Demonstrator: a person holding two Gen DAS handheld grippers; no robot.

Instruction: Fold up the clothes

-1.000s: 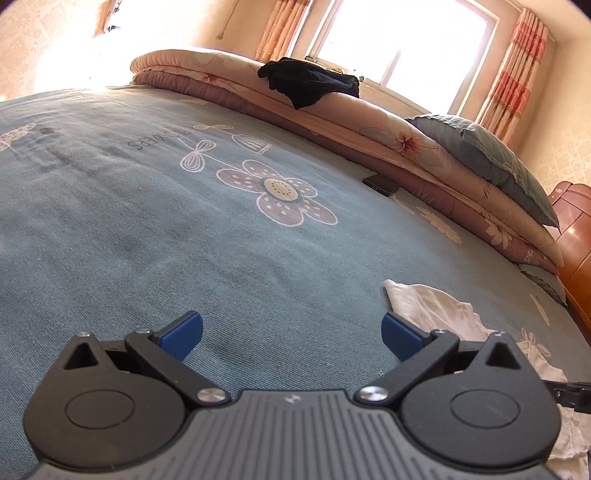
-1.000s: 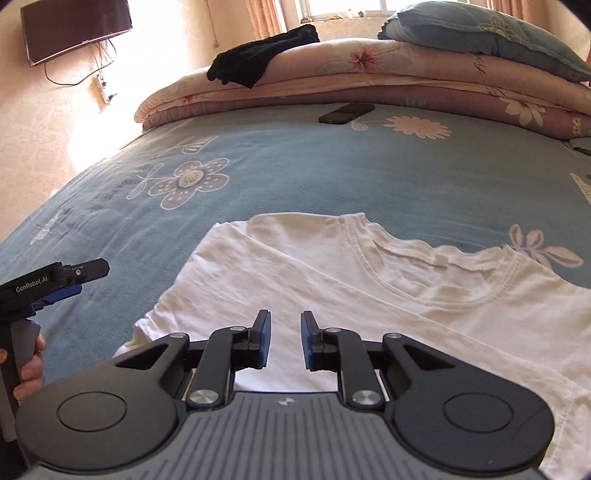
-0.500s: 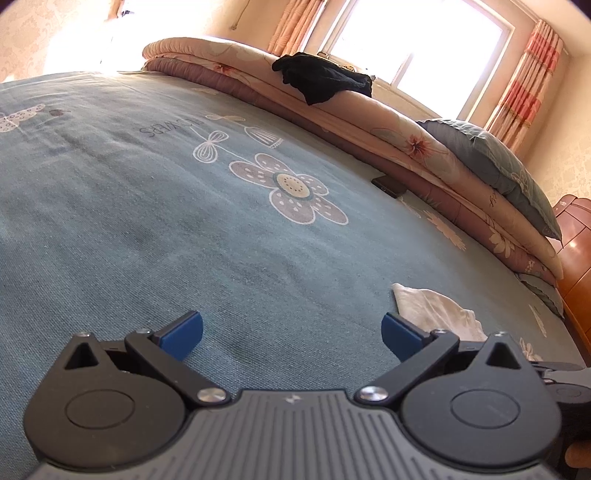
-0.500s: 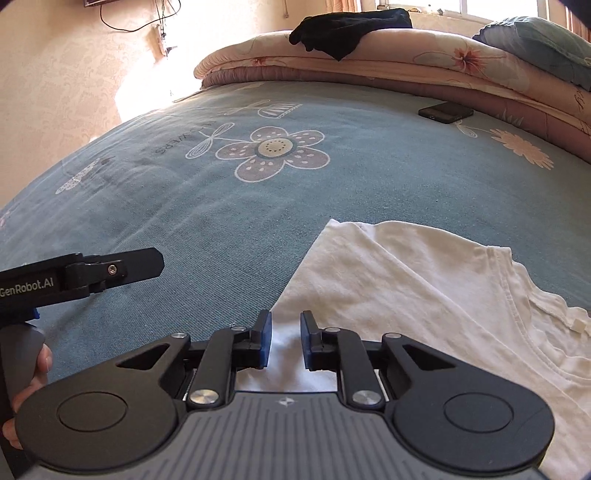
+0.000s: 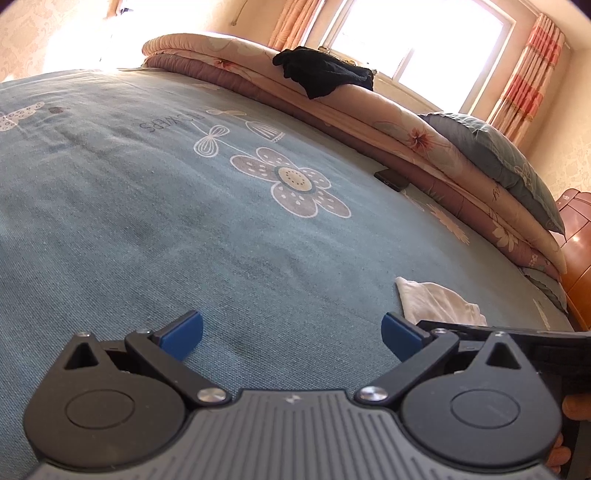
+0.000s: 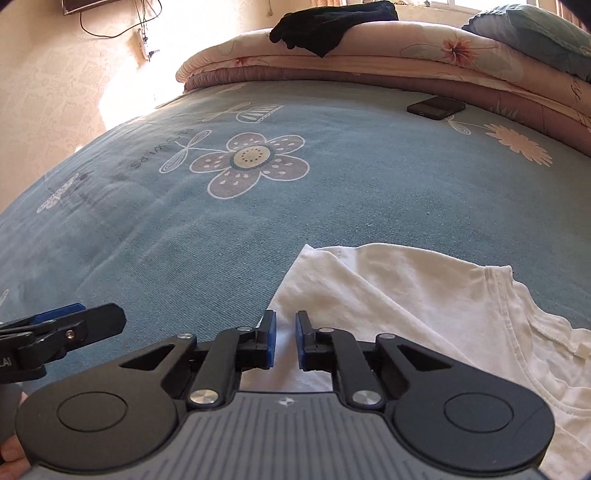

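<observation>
A white T-shirt (image 6: pixel 424 295) lies flat on the blue flowered bedsheet (image 6: pixel 258 229). My right gripper (image 6: pixel 285 332) hovers low over the shirt's left sleeve edge. Its jaws are closing, with a narrow gap between the blue pads (image 6: pixel 271 336) and white cloth showing in that gap. In the left wrist view only a corner of the T-shirt (image 5: pixel 439 299) shows at the right. My left gripper (image 5: pixel 291 332) stands wide open over bare sheet with nothing between its fingers, just left of the shirt. Its fingertip (image 6: pixel 74 325) shows at the left of the right wrist view.
A stack of folded floral quilts (image 6: pixel 388 66) runs along the far side of the bed, with a black garment (image 6: pixel 325 26) on top and a grey-blue pillow (image 5: pixel 491 162). A dark phone (image 6: pixel 436 108) lies on the sheet near the quilts. A wooden headboard (image 5: pixel 580 243) stands at the right.
My right gripper has slid left across the shirt to its sleeve edge, and its pads stand slightly closer. Its body now shows at the right of the left wrist view. The left gripper stays put.
</observation>
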